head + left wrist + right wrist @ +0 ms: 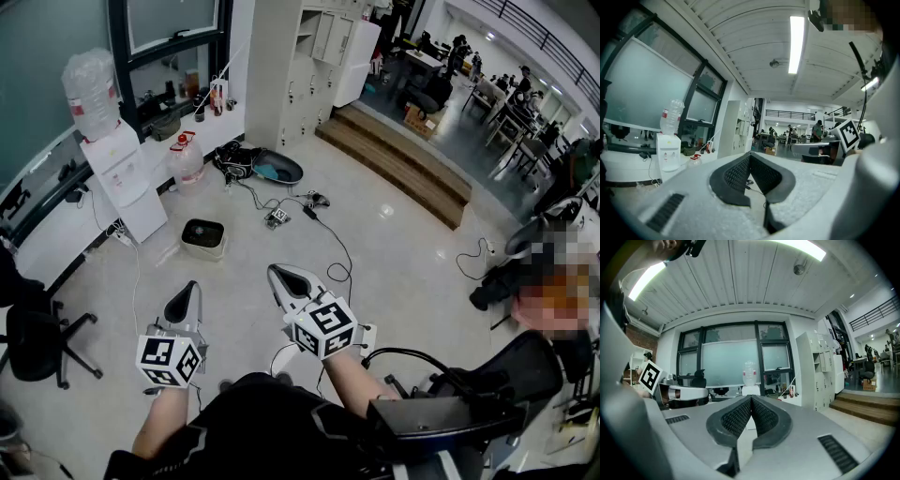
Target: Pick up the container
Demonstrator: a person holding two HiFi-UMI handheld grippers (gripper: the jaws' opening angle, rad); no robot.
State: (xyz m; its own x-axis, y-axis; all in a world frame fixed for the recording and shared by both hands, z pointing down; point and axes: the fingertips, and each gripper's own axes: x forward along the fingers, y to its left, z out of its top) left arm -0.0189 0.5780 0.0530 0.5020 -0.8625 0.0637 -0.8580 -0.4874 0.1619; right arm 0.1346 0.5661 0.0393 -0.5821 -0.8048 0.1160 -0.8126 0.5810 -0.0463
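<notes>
A squat beige container [202, 237] with a dark top sits on the tiled floor ahead of me, near the water dispenser [122, 173]. Both grippers are held up in the air in front of my body, well short of it. My left gripper [190, 287] is shut with nothing between its pads, its tips pressed together in the left gripper view [750, 155]. My right gripper [278, 273] is likewise shut and empty, its jaws meeting at the tip in the right gripper view [751, 398]. Neither gripper view shows the container.
A water jug [187, 159] with a red cap stands by the wall. Cables [323, 225] and a dark dish-shaped object [277, 170] lie on the floor. Wooden steps [403, 164] rise at the back right. An office chair [37, 342] stands at left, and a person sits at right.
</notes>
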